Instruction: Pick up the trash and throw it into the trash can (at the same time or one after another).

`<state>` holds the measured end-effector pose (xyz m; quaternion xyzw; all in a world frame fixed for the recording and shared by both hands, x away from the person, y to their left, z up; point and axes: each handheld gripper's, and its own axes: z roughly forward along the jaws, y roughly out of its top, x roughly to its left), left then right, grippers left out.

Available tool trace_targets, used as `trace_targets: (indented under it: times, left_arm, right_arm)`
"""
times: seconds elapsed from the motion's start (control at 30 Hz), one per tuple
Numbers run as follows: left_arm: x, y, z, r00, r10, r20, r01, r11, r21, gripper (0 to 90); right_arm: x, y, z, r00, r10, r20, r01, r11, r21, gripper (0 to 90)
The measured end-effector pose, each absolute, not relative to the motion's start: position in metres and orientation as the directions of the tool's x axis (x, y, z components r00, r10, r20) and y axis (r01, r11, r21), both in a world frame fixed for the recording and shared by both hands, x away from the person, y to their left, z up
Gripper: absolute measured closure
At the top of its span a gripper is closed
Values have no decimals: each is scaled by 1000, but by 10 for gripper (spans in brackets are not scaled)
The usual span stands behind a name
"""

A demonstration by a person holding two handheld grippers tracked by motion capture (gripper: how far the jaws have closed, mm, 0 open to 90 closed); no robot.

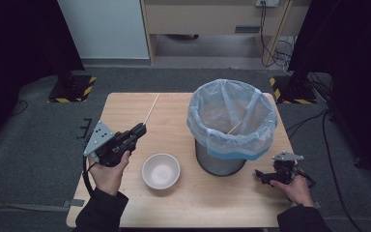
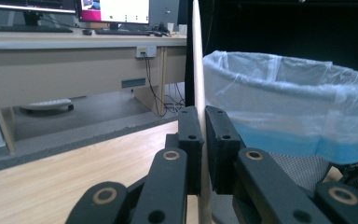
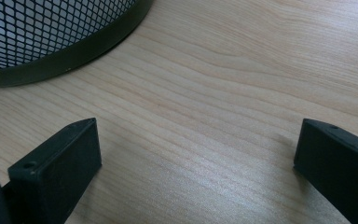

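Left tool (image 1: pixel 137 130) grips a thin wooden stick (image 1: pixel 151 109) between closed jaws, the stick reaching up and away over the bench (image 1: pixel 125 108), left of the lined mesh bin (image 1: pixel 232 125). Right tool (image 1: pixel 261 175), jaws spread wide, rests beside the bin's base, near a white bowl (image 1: pixel 161 170).

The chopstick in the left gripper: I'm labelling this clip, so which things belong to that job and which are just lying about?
In play, probably:
left gripper
chopstick clamped in it
lined bin, one stick already inside

Lying about:
white bowl
right gripper, open, low by the bin's base
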<state>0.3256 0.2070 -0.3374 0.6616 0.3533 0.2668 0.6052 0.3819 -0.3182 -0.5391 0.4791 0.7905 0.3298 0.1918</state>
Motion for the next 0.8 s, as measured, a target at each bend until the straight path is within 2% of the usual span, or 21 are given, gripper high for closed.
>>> trace_targets:
  times: [0.8]
  left_arm:
    - [343, 160, -287, 657, 753, -25, 48, -9, 999, 852]
  right_arm:
    - [382, -318, -539, -468, 884, 10, 629, 325, 706, 8]
